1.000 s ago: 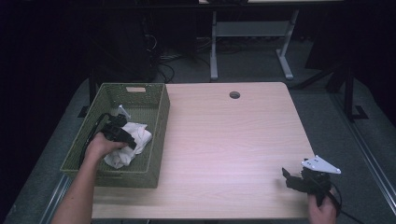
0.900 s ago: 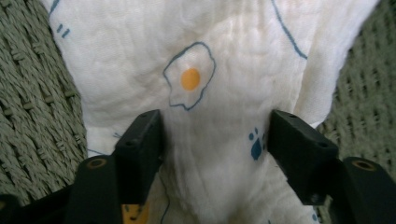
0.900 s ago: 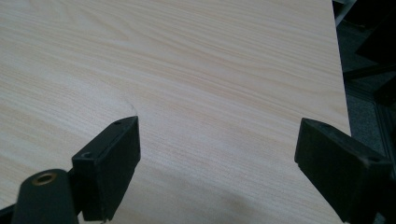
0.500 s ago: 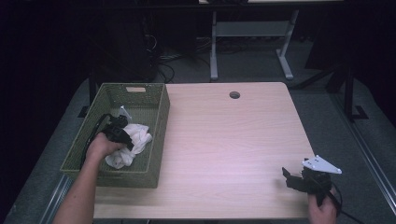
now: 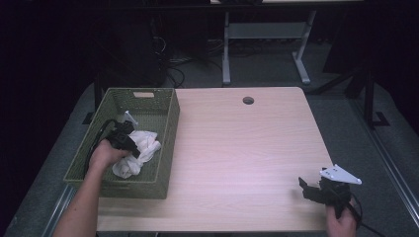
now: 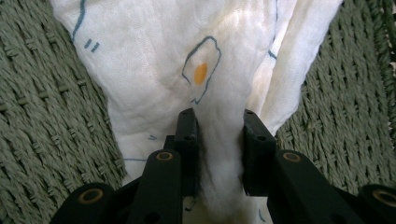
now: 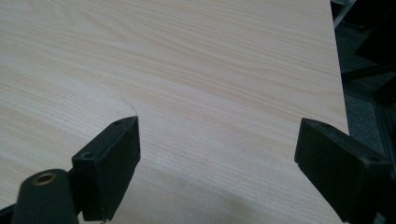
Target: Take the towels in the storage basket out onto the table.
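High view: the left gripper (image 5: 126,140) sits inside the green woven basket (image 5: 167,148), down on a crumpled white cloth (image 5: 141,150) near the basket's middle. The right gripper (image 5: 316,190) rests low over the bare table (image 5: 247,148) at its near right corner, well apart from the basket.

Left gripper view: the jaws have closed on a bunched fold of the cloth (image 6: 205,70), which fills the gap between the fingertips (image 6: 187,122). A blue-outlined shape with an orange dot lies just beyond them. The cloth's long axis seems to run straight ahead from the jaws, though crumpling makes this uncertain.

Right gripper view: the jaws stand wide apart, nothing between them, wood grain beneath.

The step looks like a pickup from the basket. Next would be a straight lift clearing the basket wall.
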Motion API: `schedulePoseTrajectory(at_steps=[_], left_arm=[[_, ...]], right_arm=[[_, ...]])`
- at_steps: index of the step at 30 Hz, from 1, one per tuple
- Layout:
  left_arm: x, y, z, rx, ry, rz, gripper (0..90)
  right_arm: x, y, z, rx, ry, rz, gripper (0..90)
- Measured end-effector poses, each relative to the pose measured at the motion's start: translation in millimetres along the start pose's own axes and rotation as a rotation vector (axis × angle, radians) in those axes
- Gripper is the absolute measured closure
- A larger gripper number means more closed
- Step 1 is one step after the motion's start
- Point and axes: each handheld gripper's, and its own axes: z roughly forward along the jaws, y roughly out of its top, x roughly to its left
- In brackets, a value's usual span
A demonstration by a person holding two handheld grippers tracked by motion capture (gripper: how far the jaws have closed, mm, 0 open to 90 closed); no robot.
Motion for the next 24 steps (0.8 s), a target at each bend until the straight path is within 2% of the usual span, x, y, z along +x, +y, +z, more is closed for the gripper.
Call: schedulePoseTrajectory(at_steps=[3,7,10,17,18,20,22,24], left_arm=[[2.4,-1.2,-4.6,-0.02,-0.02,-0.005,71.9],[3.9,-1.9,-10.9,-0.033,-0.017,-0.01,71.9],[5.4,-3.3,-19.6,-0.056,-0.035,-0.016,71.9],[4.4,-5.9,-29.4,-0.073,-0.038,-0.002,72.0],[4.3,-7.4,-34.3,-0.092,-0.045,-0.005,72.0],[4.6,-8.0,-36.7,-0.097,-0.049,-0.005,72.1],[6.1,-11.1,-46.7,-0.138,-0.078,-0.012,72.1],[6.3,-12.3,-50.1,-0.148,-0.087,-0.009,72.1]], right_arm=[[-0.5,-0.3,-0.4,-0.002,0.0,0.0,13.9],[-2.3,-0.8,0.3,-0.002,-0.003,0.0,13.9],[-3.3,-0.8,0.2,-0.004,-0.004,0.001,13.9],[-2.0,-0.2,0.8,-0.001,-0.008,0.0,13.9],[-1.4,0.1,0.9,-0.003,-0.007,0.002,13.9],[-1.1,0.1,0.8,-0.002,-0.007,0.001,13.9],[-1.0,0.1,0.6,-0.001,-0.009,0.001,13.9],[-1.0,0.2,0.6,-0.001,-0.009,0.001,13.9]])
